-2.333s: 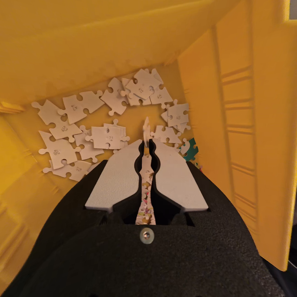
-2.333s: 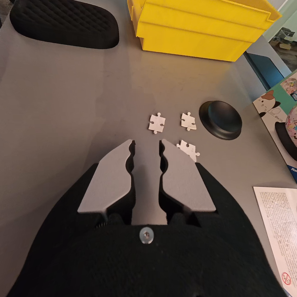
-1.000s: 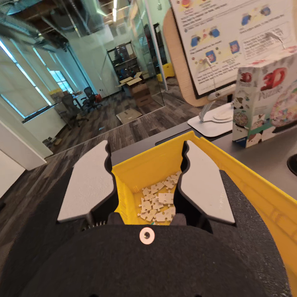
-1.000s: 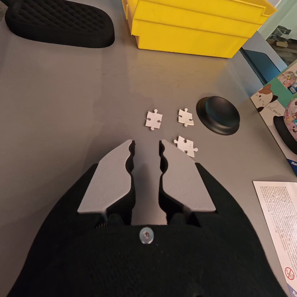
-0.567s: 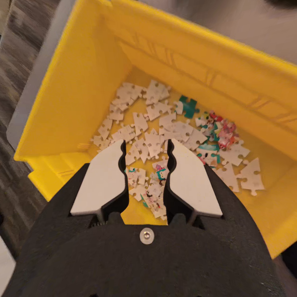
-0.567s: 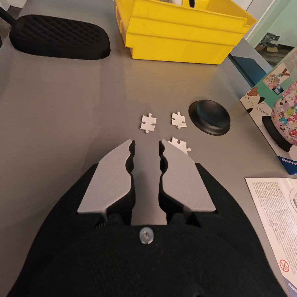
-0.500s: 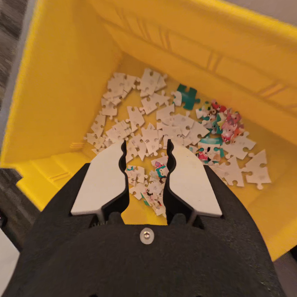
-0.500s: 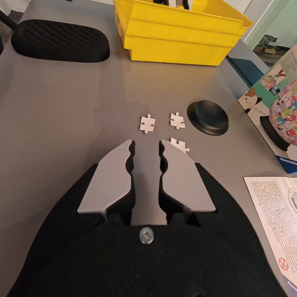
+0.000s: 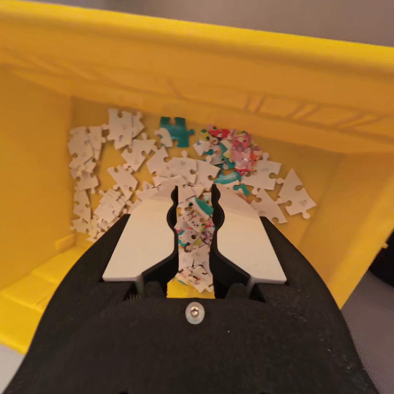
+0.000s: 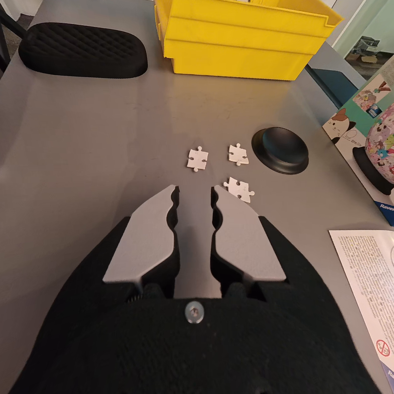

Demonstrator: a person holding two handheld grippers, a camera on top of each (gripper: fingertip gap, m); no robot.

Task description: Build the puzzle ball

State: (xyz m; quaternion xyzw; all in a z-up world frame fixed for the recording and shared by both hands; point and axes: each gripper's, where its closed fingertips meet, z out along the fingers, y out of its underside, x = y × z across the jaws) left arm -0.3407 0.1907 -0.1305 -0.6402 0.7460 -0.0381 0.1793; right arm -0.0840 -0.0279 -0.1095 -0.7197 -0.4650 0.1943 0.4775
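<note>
Three white puzzle pieces (image 10: 197, 160) lie on the table (image 10: 96, 149) beyond the released, empty right gripper (image 10: 194, 188). Left gripper (image 9: 194, 187), parted and empty, points down into the yellow bin (image 9: 191, 74) over loose pieces (image 9: 183, 166).

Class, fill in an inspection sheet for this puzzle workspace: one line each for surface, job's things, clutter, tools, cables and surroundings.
Surface: grey table, bare in the middle.
Job's things: yellow bin holding loose puzzle pieces, most white side up, some picture side up; three white pieces lie apart on the table beside the black ball stand.
Clutter: puzzle box, instruction sheet, black quilted pad.
Tools: left tool open, empty, inside the bin over the pieces; right tool open, empty, above the table short of the three pieces.
Cables: nothing seen.
Surroundings: green wall and floor past the far right table edge.
</note>
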